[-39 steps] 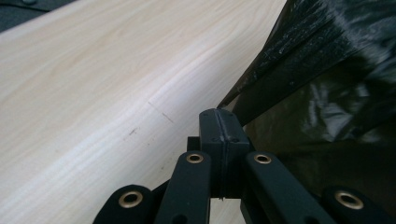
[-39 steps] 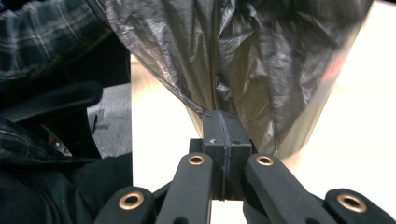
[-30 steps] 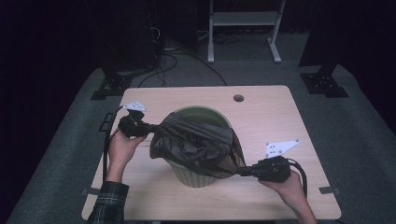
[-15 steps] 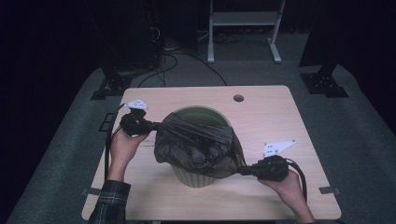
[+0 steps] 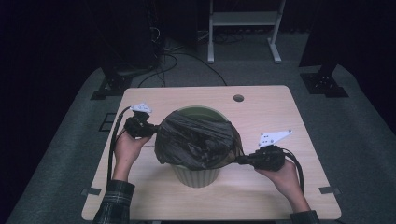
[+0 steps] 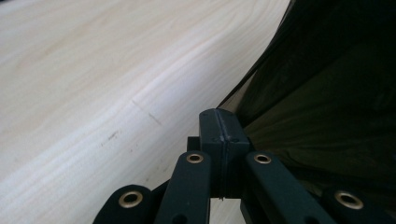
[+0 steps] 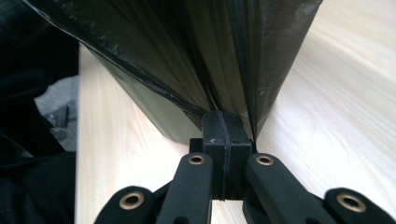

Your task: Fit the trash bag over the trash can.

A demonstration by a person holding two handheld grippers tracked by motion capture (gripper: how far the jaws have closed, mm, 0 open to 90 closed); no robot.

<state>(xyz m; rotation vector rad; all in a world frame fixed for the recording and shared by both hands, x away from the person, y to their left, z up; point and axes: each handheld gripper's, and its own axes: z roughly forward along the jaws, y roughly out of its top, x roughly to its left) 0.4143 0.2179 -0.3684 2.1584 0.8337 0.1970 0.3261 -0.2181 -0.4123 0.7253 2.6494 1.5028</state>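
A pale green ribbed bin (image 5: 196, 173) stands in the middle of the wooden table (image 5: 261, 112). A black plastic bag (image 5: 196, 140) is stretched over its mouth, hiding most of the rim. My left gripper (image 5: 156, 128) is at the bag's left edge, jaws shut on the film (image 6: 299, 93). At the bag's lower right, my right gripper (image 5: 238, 160) pinches the film, which fans out taut from its closed jaws (image 7: 219, 60). The bin's green wall (image 7: 159, 112) shows behind the film there.
A small round hole (image 5: 238, 98) is in the table near its far edge. Cables trail from both grippers along the table sides. Dark stands and a white frame (image 5: 243, 18) are on the floor beyond the table.
The bag has been drawn wider and further over the bin's mouth. The left gripper has shifted slightly toward the far side; the right one has stayed about where it was.
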